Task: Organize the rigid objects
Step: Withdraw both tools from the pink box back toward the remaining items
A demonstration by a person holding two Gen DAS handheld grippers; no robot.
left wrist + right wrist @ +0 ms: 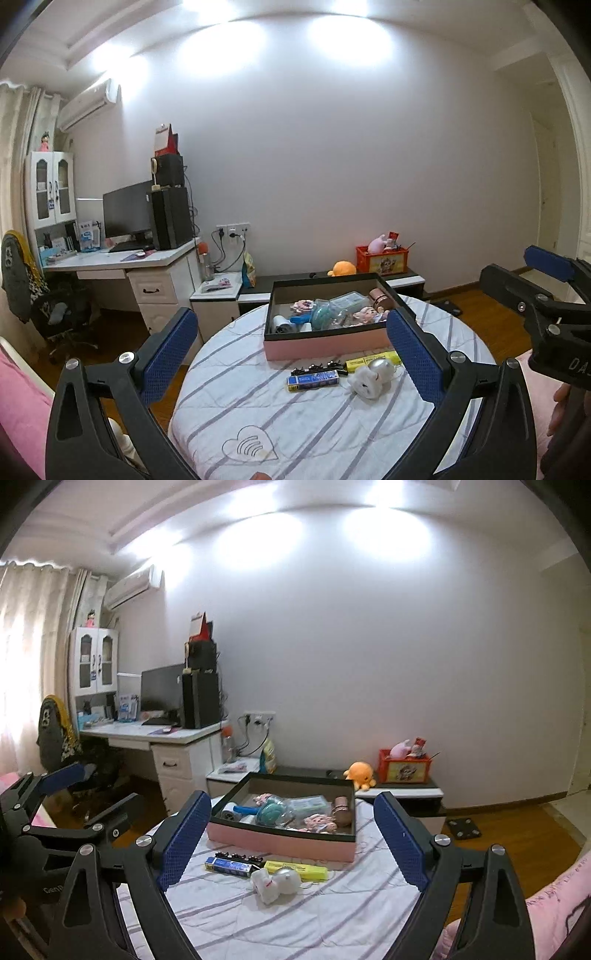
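Note:
A pink box with a black rim [325, 345] [280, 843] stands on a round table with a striped cloth [295, 417] [295, 915] and holds several small toys. In front of it lie a blue box [313, 380] [229, 866], a yellow box [371, 361] [295, 869], a row of black clips [317, 367] [240, 856] and a white pearly toy [371, 378] [275, 880]. My left gripper [291, 354] is open and empty above the table's near side. My right gripper [291, 834] is open and empty, also short of the items.
A desk with monitor and computer tower [147, 221] stands at the left, with a chair [40, 295] beside it. A low cabinet with an orange plush [343, 268] and a red toy bin [382, 258] stands behind the table. Pink bedding [546, 904] lies at the right.

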